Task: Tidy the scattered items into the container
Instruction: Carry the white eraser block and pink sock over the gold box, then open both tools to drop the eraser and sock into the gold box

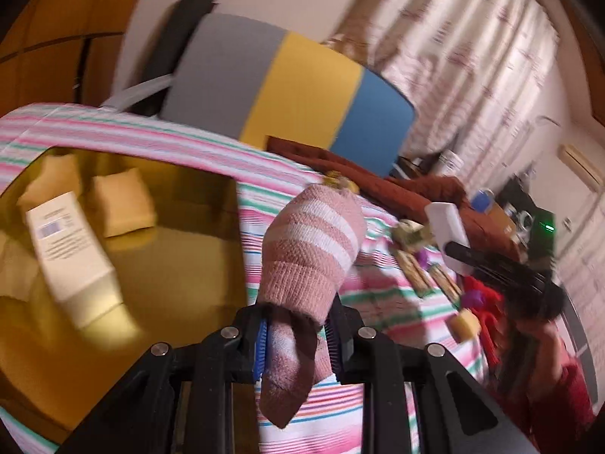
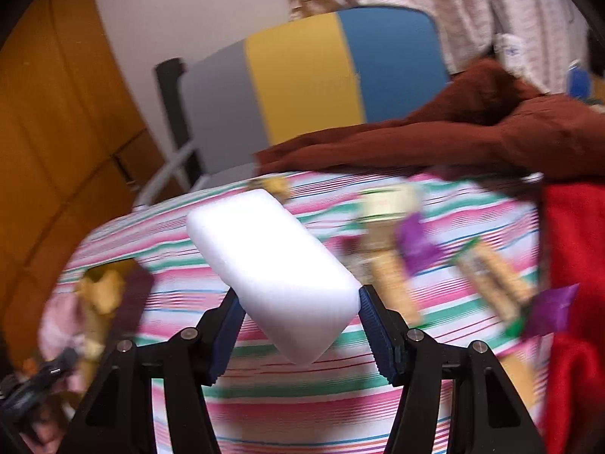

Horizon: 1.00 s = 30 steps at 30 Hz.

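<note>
the left hand-held gripper [image 1: 297, 344] pinches a pink sock [image 1: 310, 242] just beside the yellow bin [image 1: 181, 249], above the striped table [image 1: 374, 291]. the right hand-held gripper [image 2: 298, 327] clamps a white block [image 2: 276, 268] over the table.

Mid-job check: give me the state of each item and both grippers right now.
left gripper: shut on pink striped sock
pink striped sock: held, lifted beside container
right gripper: shut on white block
white block: held above cloth
yellow container: open, holding a white box
</note>
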Available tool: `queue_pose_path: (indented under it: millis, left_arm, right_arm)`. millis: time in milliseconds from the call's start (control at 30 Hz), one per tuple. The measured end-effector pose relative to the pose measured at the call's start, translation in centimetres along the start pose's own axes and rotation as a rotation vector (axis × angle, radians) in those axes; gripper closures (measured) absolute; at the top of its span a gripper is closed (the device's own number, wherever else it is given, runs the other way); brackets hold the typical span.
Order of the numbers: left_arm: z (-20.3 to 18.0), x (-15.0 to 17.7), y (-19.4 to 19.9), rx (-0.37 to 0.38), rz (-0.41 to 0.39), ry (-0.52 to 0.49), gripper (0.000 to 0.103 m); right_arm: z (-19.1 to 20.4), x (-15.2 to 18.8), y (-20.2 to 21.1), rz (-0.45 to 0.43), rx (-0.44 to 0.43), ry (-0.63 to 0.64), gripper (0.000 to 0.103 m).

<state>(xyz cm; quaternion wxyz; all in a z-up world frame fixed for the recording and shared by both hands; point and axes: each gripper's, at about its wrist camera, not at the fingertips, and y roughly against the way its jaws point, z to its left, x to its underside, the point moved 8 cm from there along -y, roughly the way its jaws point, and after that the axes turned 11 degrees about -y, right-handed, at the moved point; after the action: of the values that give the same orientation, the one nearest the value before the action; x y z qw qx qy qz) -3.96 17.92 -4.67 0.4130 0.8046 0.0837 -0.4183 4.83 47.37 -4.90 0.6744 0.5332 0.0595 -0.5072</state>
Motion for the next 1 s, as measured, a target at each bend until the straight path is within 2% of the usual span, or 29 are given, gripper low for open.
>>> queue_pose_path:
  millis: [200, 267, 467, 700, 900, 1000]
  left_arm:
    - [4.5, 0.4, -0.5, -0.071, 0.036, 0.077, 0.079]
    - [5.7, 0.7, -1.0, -0.095, 0.059, 0.090, 0.079]
    - [7.7, 1.5, -1.7, -0.104, 0.099, 0.127, 0.078]
    - [9.5, 2.6, -2.3, -0.129, 0.145, 0.161, 0.078]
    - [10.9, 3.0, -2.5, -0.172, 0.184, 0.191, 0.078]
    - [11.2, 3.2, -2.4, -0.158, 0.188, 0.219, 0.076]
  right_arm:
    - [9.3, 3.1, -1.4, 0.104, -0.167, 0.020, 0.042]
    - [12.3, 4.1, -2.1, 0.137, -0.197, 0.045, 0.041]
    - [19.5, 7.1, -4.1, 0.210, -0.270, 0.097, 0.041]
    - [23.3, 8.2, -6.6, 0.272, -0.286, 0.079, 0.040]
    - [24.9, 8.7, -9.2, 0.311, -0.245, 0.076, 0.040]
    - [25.5, 8.8, -10.3, 0.317, -0.223, 0.078, 0.040]
